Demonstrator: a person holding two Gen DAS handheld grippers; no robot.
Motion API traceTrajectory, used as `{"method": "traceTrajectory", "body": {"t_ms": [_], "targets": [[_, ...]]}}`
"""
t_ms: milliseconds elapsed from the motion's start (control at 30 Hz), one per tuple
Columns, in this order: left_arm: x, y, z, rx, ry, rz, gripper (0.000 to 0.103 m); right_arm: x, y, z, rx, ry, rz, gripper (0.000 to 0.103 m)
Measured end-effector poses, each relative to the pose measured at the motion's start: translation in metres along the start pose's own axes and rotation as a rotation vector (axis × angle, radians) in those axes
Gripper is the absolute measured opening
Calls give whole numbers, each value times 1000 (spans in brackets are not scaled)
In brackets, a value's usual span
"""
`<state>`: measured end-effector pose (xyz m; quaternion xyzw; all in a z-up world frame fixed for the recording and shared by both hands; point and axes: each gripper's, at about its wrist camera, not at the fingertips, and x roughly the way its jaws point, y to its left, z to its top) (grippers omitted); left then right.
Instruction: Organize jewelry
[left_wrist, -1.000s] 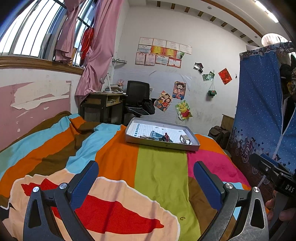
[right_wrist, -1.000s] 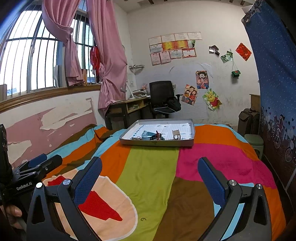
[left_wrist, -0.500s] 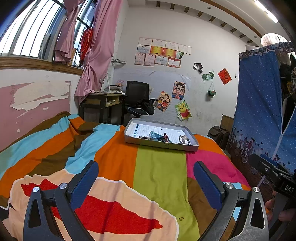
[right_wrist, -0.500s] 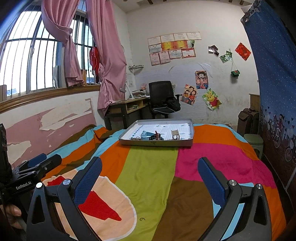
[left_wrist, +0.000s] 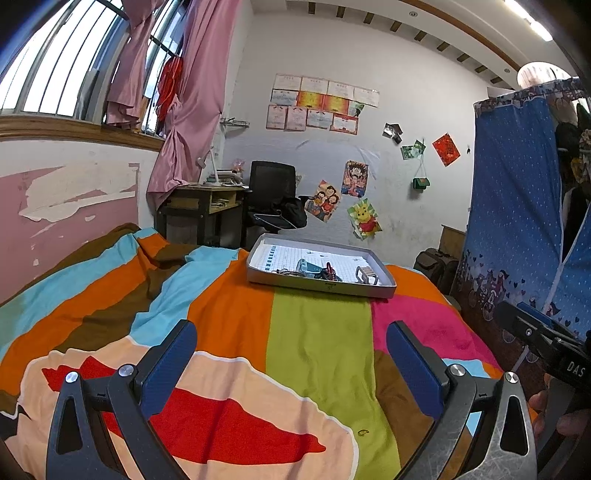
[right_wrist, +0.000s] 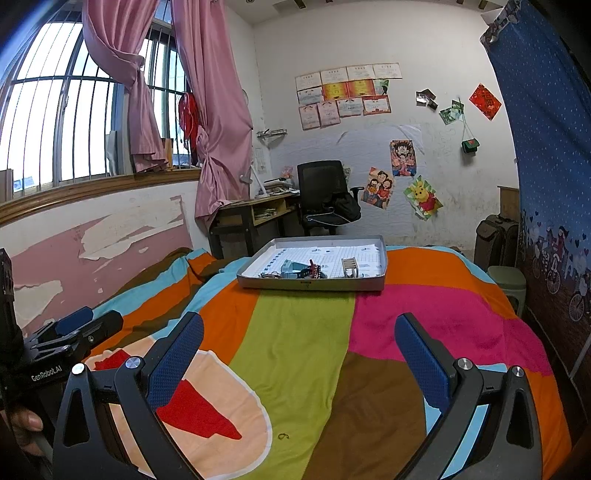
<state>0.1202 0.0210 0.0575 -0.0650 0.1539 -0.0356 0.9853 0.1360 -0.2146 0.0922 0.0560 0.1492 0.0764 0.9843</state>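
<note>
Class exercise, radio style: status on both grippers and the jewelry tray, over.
Left gripper and right gripper open, empty. Jewelry tray far ahead on striped blanket. Path clear.

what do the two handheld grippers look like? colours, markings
Both alike: black metal linkage arms with triangular cutouts and silver pivot bolts, textured blue pads on each finger. The left gripper body reads "GenRobot.AI"; the right gripper shows "DAS" in white. No cables or sleeves visible.

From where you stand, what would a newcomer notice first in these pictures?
First, the striped bedspread of many bright colours fills the foreground under both open grippers, left and right. At its far end lies a shallow grey tray with small items inside. Behind it, pink curtains hang at the barred window on the left.
</note>
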Motion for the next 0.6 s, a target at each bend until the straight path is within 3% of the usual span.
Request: {"method": "traceTrajectory", "body": {"t_ms": [600], "targets": [[6, 6, -11, 14, 12, 36, 103, 13, -4, -13, 11, 31, -6, 102]]}}
